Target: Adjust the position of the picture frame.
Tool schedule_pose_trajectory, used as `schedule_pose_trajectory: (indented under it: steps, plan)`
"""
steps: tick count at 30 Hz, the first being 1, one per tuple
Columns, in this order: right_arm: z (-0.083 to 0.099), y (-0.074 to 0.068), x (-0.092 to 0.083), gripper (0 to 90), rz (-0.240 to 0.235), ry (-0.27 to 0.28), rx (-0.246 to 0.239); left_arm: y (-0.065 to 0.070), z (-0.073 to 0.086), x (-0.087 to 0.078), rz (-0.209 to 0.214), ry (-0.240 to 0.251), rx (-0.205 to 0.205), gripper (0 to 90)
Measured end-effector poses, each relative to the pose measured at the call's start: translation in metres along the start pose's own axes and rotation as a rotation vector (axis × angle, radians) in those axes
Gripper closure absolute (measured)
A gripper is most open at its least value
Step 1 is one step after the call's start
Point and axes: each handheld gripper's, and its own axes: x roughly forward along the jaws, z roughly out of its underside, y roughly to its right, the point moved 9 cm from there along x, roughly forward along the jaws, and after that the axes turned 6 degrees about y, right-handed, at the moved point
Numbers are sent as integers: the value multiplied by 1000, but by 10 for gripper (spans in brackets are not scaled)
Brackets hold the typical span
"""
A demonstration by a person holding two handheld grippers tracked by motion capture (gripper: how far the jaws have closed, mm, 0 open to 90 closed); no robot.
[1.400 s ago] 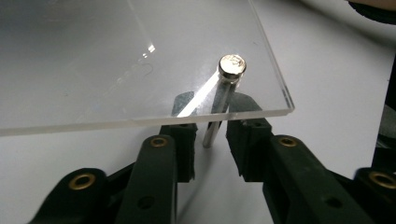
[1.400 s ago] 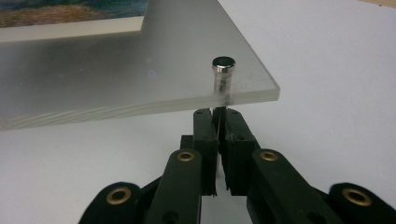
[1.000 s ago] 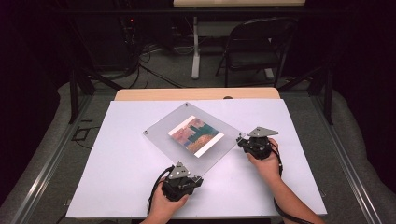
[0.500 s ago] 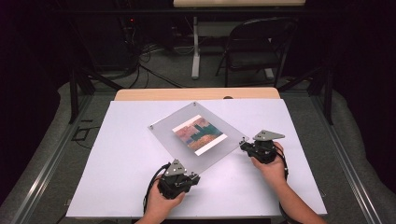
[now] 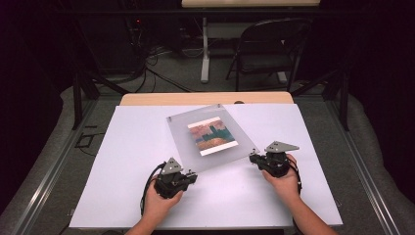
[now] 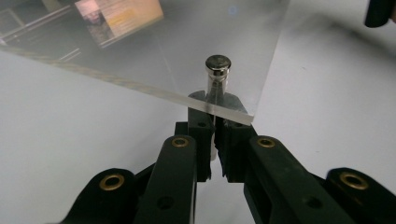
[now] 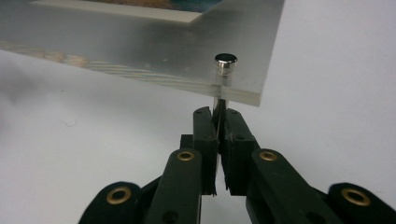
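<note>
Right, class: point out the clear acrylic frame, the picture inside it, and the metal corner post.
clear acrylic frame (image 5: pixel 183 142), high view, bare left margin of the panel.
picture (image 5: pixel 211 137), high view, middle of the print.
metal corner post (image 7: pixel 225 59), right gripper view, its round cap.

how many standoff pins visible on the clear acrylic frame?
4. Silver standoff pins at each corner of the clear acrylic photo frame: far-left, far-right, near-left at the left gripper, near-right at the right gripper. Each gripper clamps its pin.
</note>
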Motion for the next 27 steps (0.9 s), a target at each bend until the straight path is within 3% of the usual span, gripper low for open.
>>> schedule_pose_trajectory:
  steps: [5, 14, 27]
  plan:
    - [2, -11, 0, 855, -24, -7, 11, -19, -5, -2, -40, 26, -29, 850]
    - [4, -27, 5, 853, -64, -13, 23, -42, -9, -7, -88, 46, -36, 852]
    - [8, -28, 6, 854, -62, -29, 22, -48, -8, 0, -89, 39, -33, 852]
